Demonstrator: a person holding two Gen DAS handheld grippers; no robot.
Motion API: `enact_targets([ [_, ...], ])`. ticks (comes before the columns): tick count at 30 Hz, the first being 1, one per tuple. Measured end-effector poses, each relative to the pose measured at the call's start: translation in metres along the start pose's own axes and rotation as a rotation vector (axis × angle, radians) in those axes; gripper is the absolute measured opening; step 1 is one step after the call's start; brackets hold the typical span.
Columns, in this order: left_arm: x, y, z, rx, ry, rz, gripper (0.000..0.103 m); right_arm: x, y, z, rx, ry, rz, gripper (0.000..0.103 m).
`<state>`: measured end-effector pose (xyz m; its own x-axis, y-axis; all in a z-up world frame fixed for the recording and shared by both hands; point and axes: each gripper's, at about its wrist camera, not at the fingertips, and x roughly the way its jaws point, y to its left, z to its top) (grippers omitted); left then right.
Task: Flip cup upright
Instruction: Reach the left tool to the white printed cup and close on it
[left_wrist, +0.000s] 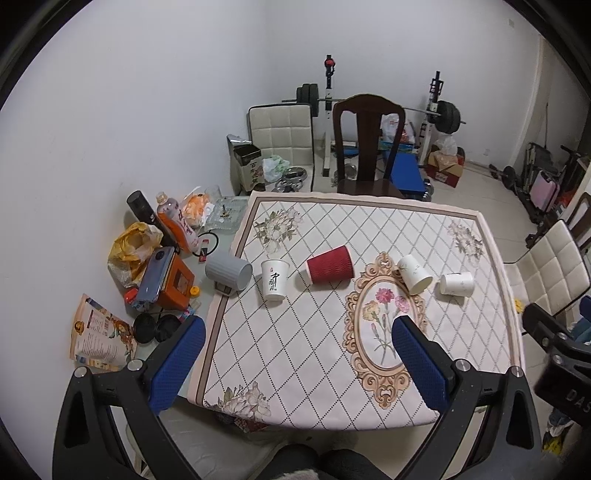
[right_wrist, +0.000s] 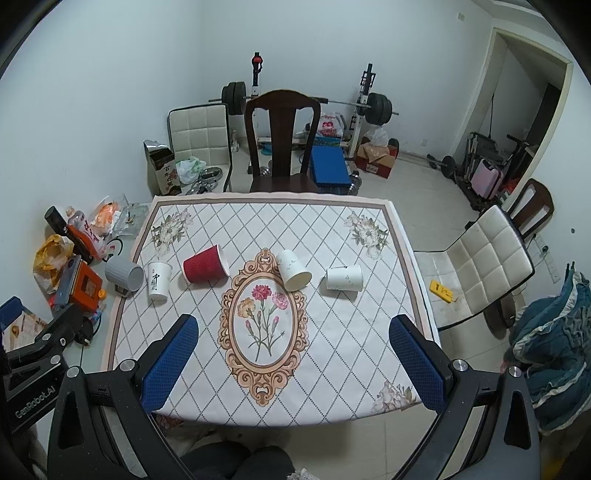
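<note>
Several cups stand in a row across the table. A grey ribbed mug (left_wrist: 229, 272) (right_wrist: 124, 274) lies on its side at the left. A white paper cup with black writing (left_wrist: 274, 279) (right_wrist: 159, 279) stands upright. A red ribbed cup (left_wrist: 330, 264) (right_wrist: 205, 264) lies on its side. A white cup (left_wrist: 414, 274) (right_wrist: 293, 269) lies tilted, mouth toward me. Another white cup (left_wrist: 457, 284) (right_wrist: 344, 277) lies on its side at the right. My left gripper (left_wrist: 299, 326) and right gripper (right_wrist: 293, 325) are both open and empty, above the table's near edge.
A floral tablecloth (right_wrist: 332, 350) covers the table. Clutter lies at the table's left: an orange box (left_wrist: 175, 282), bottle (left_wrist: 177, 221), yellow bag (left_wrist: 135, 247). A dark wooden chair (right_wrist: 282, 144) stands at the far side, a white chair (right_wrist: 480, 266) at the right.
</note>
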<state>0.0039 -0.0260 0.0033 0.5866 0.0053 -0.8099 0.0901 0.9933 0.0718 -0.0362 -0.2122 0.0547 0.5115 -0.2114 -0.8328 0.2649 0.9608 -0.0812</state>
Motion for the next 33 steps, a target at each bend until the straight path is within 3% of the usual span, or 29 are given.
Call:
enact_targets([
  [6,0.053,-0.002,-0.013,-0.028,0.077,0.064,0.103,0.047,-0.01,-0.011,-0.017,0.068,0.043,0.103],
  [10,0.097,0.0,-0.02,0.001,0.144,0.13,0.103,0.095,-0.008,-0.023,-0.017,0.13,0.052,0.103],
  [16,0.164,0.014,-0.022,0.006,0.26,0.164,0.103,0.172,0.012,-0.04,-0.029,0.257,0.063,0.103],
  [27,0.289,0.034,-0.008,0.003,0.448,0.095,0.103,0.313,0.067,-0.038,-0.049,0.419,0.018,0.103],
  [33,0.341,0.042,0.002,0.005,0.505,0.065,0.102,0.371,0.099,-0.026,-0.075,0.444,-0.007,0.103],
])
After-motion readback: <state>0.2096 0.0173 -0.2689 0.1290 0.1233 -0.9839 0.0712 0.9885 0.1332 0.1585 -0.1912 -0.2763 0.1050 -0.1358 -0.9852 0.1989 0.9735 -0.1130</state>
